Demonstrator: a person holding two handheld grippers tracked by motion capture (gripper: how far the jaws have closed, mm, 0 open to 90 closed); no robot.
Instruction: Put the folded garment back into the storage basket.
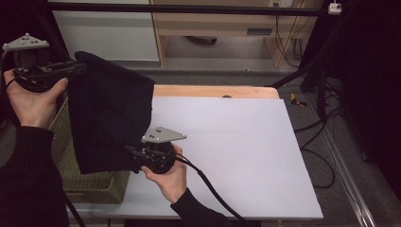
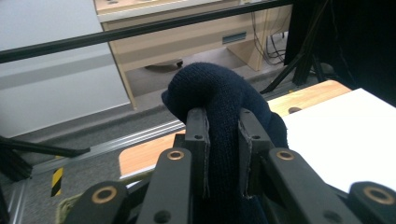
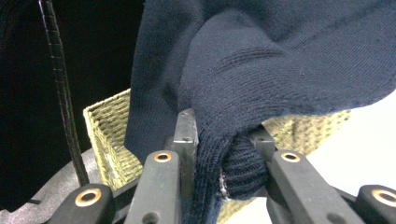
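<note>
I judge the dark navy knitted garment (image 1: 111,111) to be light, soft and wholly limp: it hangs in folds and would sag wherever it is not supported. The knit looks grippy rather than slippery, and not fragile, though thin edges could slide out under their own drag. Best holds, in my view, are bunched thick folds near two corners or a hem, well apart, so the cloth spreads between them.

I have the left gripper (image 1: 75,67) closed nearly tight on a rolled fold (image 2: 223,140) at the garment's upper edge, and the right gripper (image 1: 137,156) likewise clamped on a ribbed bunch (image 3: 233,163) at its lower edge.

The garment hangs between both, above the woven basket (image 1: 92,187) at the left edge of the white table surface (image 1: 236,151). Its fabric is fine-ribbed, matte, uniformly dark blue.
</note>
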